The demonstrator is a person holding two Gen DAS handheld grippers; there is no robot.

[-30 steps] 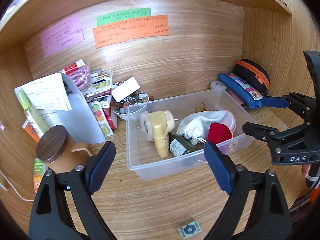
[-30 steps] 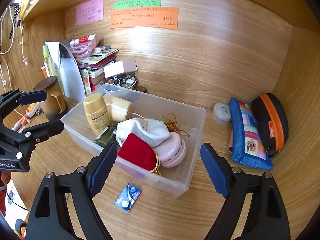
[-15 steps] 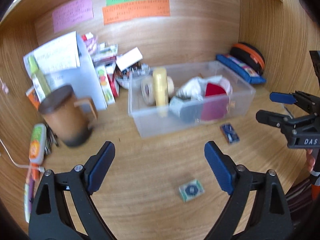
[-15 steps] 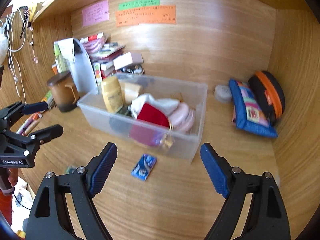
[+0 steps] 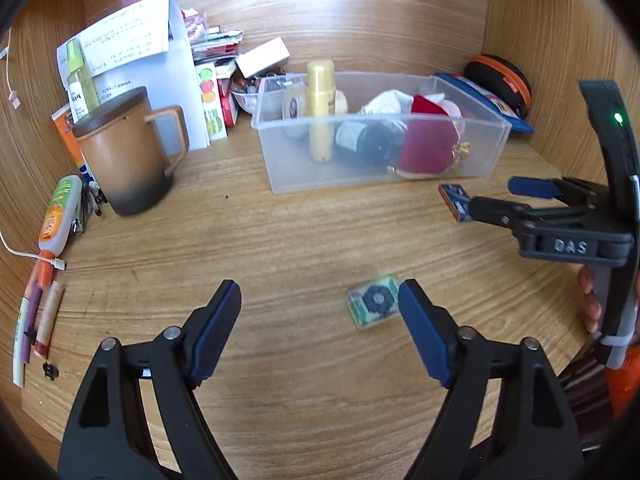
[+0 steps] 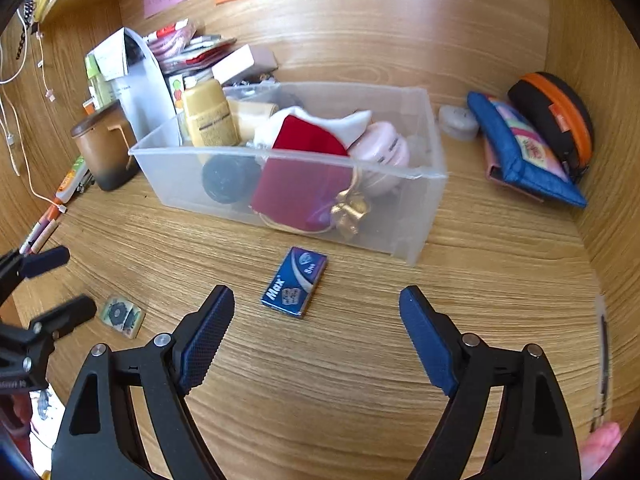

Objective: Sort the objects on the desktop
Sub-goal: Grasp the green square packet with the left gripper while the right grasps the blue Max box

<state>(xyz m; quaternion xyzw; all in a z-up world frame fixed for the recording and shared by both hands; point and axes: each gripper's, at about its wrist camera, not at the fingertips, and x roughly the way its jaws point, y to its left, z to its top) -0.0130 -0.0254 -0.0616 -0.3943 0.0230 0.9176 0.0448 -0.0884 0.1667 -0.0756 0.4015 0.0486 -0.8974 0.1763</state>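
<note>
Both tongs lower; blue box (image 6: 295, 282) reads "Max".

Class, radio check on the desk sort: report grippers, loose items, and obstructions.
Left gripper open, jaws just narrowed, nothing between. Right gripper open, empty. Green packet and blue box loose before the clear bin. Nothing blocking either.

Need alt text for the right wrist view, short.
Open right claw above a wooden desk, a small blue box lying just beyond its tips. Behind it a clear bin holds bottles and pouches; the left claw enters at the left edge near a small green packet.
</note>
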